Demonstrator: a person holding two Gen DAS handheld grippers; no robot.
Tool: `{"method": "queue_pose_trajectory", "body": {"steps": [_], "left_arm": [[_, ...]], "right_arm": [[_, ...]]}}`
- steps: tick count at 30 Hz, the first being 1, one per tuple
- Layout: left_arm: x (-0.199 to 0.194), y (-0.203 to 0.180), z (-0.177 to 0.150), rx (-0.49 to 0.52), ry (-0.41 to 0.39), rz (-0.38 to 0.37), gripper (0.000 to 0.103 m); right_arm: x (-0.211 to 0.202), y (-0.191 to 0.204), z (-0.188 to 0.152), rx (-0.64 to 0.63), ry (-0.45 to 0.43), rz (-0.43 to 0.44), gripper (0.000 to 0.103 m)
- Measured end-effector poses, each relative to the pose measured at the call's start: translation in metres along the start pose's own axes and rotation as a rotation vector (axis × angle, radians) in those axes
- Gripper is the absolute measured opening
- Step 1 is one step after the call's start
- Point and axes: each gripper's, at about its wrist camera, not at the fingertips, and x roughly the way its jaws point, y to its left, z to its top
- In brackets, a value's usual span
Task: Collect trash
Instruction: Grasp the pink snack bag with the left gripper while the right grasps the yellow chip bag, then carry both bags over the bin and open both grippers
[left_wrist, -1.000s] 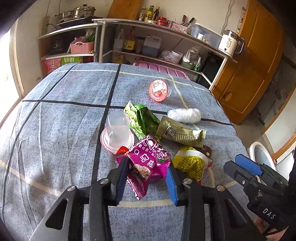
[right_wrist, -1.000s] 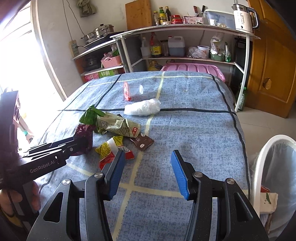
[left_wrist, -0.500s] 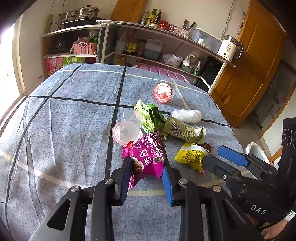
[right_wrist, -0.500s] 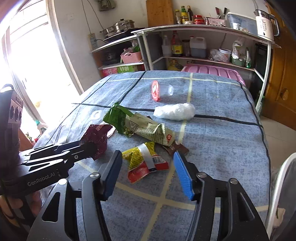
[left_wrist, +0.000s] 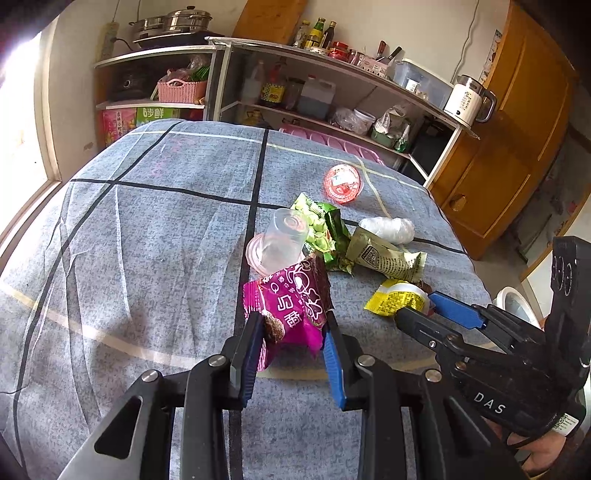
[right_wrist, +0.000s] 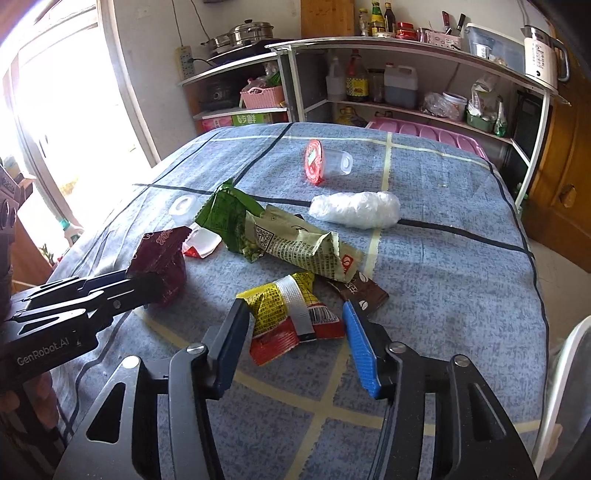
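My left gripper (left_wrist: 291, 328) is shut on a magenta snack bag (left_wrist: 291, 306) and holds it just above the blue-grey tablecloth (left_wrist: 147, 240); the bag also shows in the right wrist view (right_wrist: 162, 258). My right gripper (right_wrist: 295, 325) is open, its fingers on either side of a yellow and red wrapper (right_wrist: 291, 314) lying on the cloth. That wrapper shows in the left wrist view (left_wrist: 397, 299) under the right gripper's tips (left_wrist: 424, 306).
More trash lies beyond: a green bag (right_wrist: 225, 218), a beige printed wrapper (right_wrist: 303, 247), a brown sachet (right_wrist: 362, 291), a white plastic wad (right_wrist: 354, 208), a red-lidded cup (right_wrist: 325, 160), a clear cup (left_wrist: 280, 240). A white bin rim (right_wrist: 561, 387) stands right of the table.
My left gripper closed on the magenta bag and lifted it off the cloth. My right gripper moved forward and left until its open fingers straddle the yellow wrapper.
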Motion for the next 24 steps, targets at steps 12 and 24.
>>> {"method": "queue_pose_trajectory", "body": {"steps": [12, 24], "left_arm": [[-0.007, -0.010, -0.006, 0.019, -0.007, -0.003, 0.032], [-0.026, -0.042, -0.013, 0.085, -0.036, -0.021, 0.032]], "right_arm": [[-0.016, -0.003, -0.008, 0.031, -0.036, 0.007, 0.037], [-0.057, -0.010, -0.022, 0.079, -0.121, -0.035, 0.037]]}}
